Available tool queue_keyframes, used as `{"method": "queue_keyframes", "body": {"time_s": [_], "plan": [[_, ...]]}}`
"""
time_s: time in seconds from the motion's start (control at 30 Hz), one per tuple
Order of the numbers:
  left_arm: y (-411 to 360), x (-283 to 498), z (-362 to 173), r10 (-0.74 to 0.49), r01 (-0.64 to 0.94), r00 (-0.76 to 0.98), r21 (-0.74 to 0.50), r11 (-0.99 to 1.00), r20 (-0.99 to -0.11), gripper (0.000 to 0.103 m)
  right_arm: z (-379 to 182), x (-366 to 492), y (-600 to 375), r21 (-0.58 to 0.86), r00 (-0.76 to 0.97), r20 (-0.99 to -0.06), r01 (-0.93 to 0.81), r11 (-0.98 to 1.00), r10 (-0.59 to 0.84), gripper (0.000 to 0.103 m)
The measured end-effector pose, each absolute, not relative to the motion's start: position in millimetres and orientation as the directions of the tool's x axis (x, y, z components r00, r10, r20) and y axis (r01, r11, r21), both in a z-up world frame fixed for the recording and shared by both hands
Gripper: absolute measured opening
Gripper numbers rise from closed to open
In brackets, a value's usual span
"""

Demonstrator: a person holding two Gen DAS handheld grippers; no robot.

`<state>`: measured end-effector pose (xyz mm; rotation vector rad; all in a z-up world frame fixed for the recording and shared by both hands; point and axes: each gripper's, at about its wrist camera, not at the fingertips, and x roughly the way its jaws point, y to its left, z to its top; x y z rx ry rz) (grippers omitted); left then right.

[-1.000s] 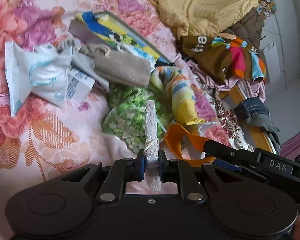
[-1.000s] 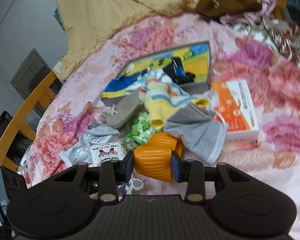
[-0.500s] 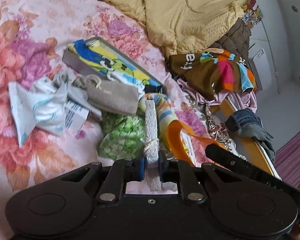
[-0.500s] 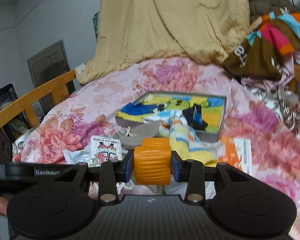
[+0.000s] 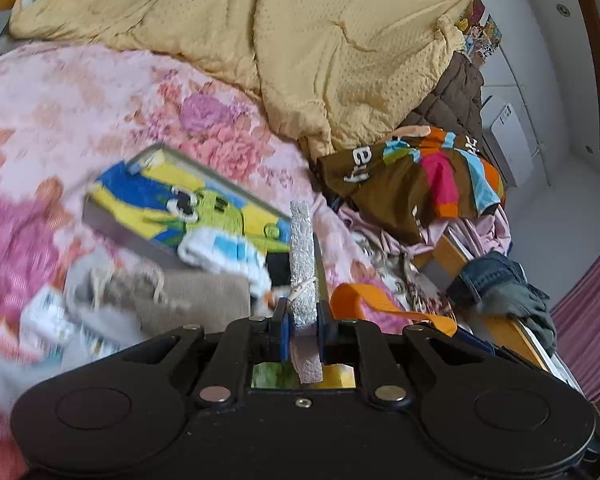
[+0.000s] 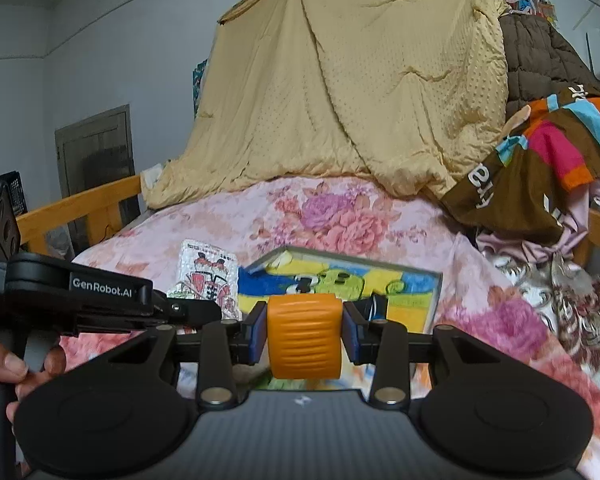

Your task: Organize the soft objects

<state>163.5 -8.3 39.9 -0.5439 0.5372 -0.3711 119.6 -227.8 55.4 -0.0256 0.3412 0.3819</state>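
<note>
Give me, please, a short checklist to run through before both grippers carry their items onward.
1. Left gripper shut on the grey mask: ok.
2. Mask held near its end, most of it standing free: not ok for a fast swing.
3. Right gripper shut on the orange ribbed band: ok.
4. Band's tail clear of the left gripper: cannot tell.
5. Cartoon-print box in view ahead: ok.
6. Where these items should go: cannot tell.

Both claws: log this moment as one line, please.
left claw: shut on thin silvery-white foam strip | right claw: shut on ribbed orange rubbery band | both above pink floral bedspread
</note>
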Motion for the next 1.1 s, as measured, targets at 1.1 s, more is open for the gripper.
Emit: {"method": "queue_keyframes", "body": {"time_s": [1.1], "plan": [[-47.8, 387.5, 10.1, -0.409, 0.136, 0.760, -0.493, 0.860, -0.505, 0.014, 11.8, 332.8, -261.4, 0.179, 0.860, -0.425, -0.226, 0.958, 0.282, 0.042]]}}
